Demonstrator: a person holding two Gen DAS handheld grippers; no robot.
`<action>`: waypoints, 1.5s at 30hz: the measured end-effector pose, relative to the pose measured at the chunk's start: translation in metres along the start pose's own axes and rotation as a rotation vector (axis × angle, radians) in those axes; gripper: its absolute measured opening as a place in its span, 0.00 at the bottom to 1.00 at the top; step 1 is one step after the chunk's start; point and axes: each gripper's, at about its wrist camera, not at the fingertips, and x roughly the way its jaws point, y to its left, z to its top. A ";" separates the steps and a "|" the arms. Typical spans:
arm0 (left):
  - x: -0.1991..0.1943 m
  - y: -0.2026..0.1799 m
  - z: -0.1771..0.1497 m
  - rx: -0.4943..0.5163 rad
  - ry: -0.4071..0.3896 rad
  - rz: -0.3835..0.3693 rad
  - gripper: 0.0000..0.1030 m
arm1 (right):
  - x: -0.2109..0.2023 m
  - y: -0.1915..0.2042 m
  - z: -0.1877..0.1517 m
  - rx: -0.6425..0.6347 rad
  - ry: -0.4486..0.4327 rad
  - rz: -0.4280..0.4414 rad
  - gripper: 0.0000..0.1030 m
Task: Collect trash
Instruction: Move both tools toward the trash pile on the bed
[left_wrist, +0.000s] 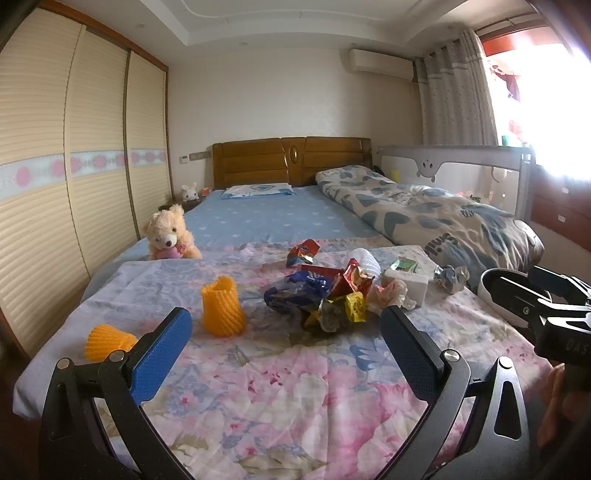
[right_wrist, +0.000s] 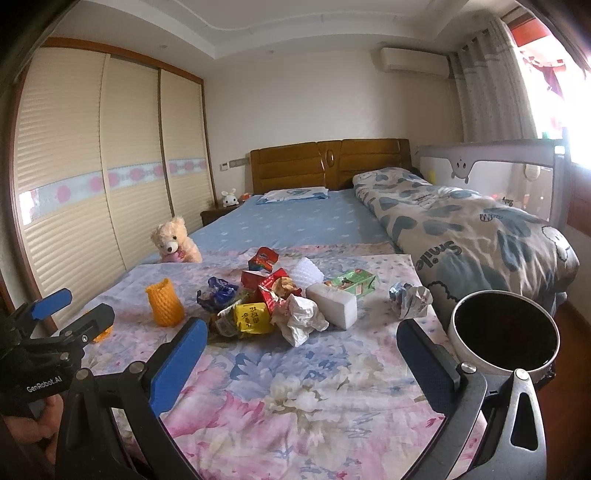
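Observation:
A pile of crumpled snack wrappers lies mid-bed on the floral sheet. With it are a white foam block, crumpled white paper, a green carton and a crumpled foil ball. A white bin with a dark inside stands at the bed's right edge. My left gripper is open and empty, short of the pile. My right gripper is open and empty, also short of it.
Two orange foam nets lie left of the pile. A teddy bear sits at the bed's left edge. A rolled quilt lies along the right. Wardrobe doors line the left wall.

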 end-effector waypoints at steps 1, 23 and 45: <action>0.000 0.000 0.000 0.000 0.000 -0.001 1.00 | 0.000 0.001 0.000 0.002 0.000 0.002 1.00; 0.001 -0.003 -0.003 0.005 0.003 -0.003 1.00 | 0.003 -0.001 -0.004 0.020 0.010 0.017 1.00; 0.060 0.048 -0.018 -0.048 0.177 0.048 1.00 | 0.058 0.001 -0.002 0.080 0.168 0.135 0.93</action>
